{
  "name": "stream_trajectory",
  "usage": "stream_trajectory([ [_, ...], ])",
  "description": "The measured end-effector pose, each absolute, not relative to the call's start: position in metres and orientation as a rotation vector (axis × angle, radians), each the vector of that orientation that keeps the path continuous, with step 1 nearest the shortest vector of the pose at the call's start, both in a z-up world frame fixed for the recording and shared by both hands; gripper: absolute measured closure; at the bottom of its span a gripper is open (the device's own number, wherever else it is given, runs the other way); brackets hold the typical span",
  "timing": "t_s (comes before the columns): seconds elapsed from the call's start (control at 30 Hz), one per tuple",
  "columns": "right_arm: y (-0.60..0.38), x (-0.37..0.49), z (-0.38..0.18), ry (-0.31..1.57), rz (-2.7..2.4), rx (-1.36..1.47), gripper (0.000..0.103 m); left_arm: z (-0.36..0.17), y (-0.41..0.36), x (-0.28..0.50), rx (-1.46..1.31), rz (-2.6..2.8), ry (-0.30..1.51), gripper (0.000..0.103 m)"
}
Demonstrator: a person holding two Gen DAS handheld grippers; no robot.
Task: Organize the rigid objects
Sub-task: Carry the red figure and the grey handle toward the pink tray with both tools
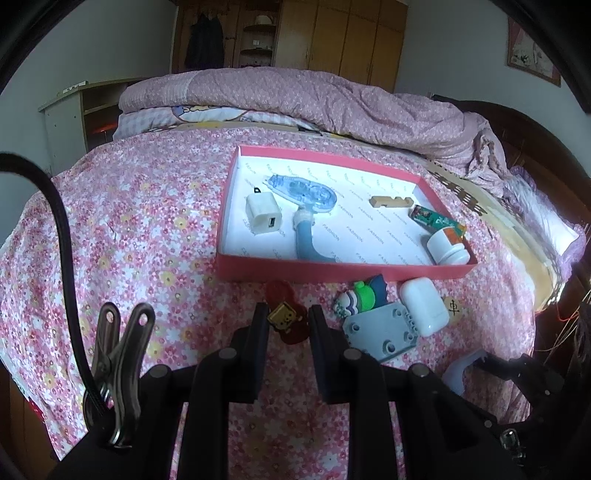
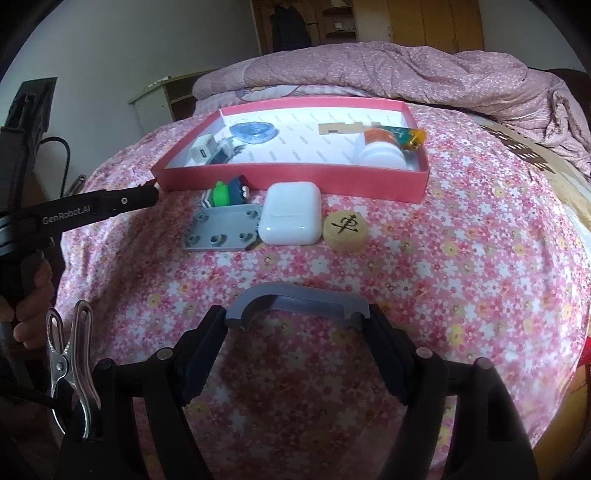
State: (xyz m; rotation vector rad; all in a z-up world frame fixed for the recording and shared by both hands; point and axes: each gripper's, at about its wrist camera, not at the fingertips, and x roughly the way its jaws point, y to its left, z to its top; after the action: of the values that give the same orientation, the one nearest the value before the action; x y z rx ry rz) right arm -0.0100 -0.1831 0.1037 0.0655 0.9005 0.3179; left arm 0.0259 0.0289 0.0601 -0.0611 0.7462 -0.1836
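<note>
Gripping a grey bracket (image 2: pixel 299 302) by its ends above the bedspread (image 2: pixel 461 258), the right gripper (image 2: pixel 297 325) must next carry it to the red box (image 2: pixel 295 173), while the spread left gripper (image 1: pixel 289 325) straddles a red charm (image 1: pixel 286 317) near the box's front edge.

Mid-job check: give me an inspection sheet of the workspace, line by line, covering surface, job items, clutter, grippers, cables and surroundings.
Surface: pink floral bedspread, rumpled pink quilt behind.
Job's things: red shallow cardboard box holds white USB charger, blue correction-tape dispenser, wooden piece, white pill bottle. Outside: white earbud case, round wooden chess piece, grey studded plate, colourful toy, red flat charm.
Clutter: nothing seen.
Grippers: left gripper open around the charm; right gripper shut on grey curved plastic bracket.
Cables: black cable at left.
Surroundings: wooden wardrobe, bedside shelf.
</note>
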Motion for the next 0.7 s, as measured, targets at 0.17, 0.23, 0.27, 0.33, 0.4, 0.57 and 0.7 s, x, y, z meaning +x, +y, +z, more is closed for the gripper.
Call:
stream_trajectory([
  [0.17, -0.18, -0.006, 0.113, 0.878, 0.336, 0.051, 0.027, 0.067, 0.028, 0.032, -0.052, -0.185, 0.728, 0.081],
  [0.23, -0.18, -0.004, 0.116, 0.872, 0.333, 0.047, 0.027, 0.069, 0.027, 0.035, -0.048, -0.188, 0.721, 0.081],
  [0.27, -0.181, -0.001, 0.118, 0.87, 0.333, 0.049, 0.027, 0.07, 0.026, 0.036, -0.045, -0.19, 0.718, 0.081],
  [0.33, -0.184, 0.002, 0.121, 0.869, 0.334, 0.057, 0.027, 0.073, 0.024, 0.04, -0.04, -0.197, 0.71, 0.081],
  [0.4, -0.186, 0.007, 0.124, 0.866, 0.332, 0.064, 0.027, 0.076, 0.022, 0.044, -0.037, -0.203, 0.704, 0.081],
  [0.57, -0.191, 0.018, 0.132, 0.858, 0.328, 0.084, 0.027, 0.076, 0.017, 0.057, -0.035, -0.212, 0.708, 0.081],
  [0.7, -0.192, 0.028, 0.138, 0.851, 0.327, 0.095, 0.027, 0.075, 0.012, 0.067, -0.022, -0.213, 0.708, 0.081],
])
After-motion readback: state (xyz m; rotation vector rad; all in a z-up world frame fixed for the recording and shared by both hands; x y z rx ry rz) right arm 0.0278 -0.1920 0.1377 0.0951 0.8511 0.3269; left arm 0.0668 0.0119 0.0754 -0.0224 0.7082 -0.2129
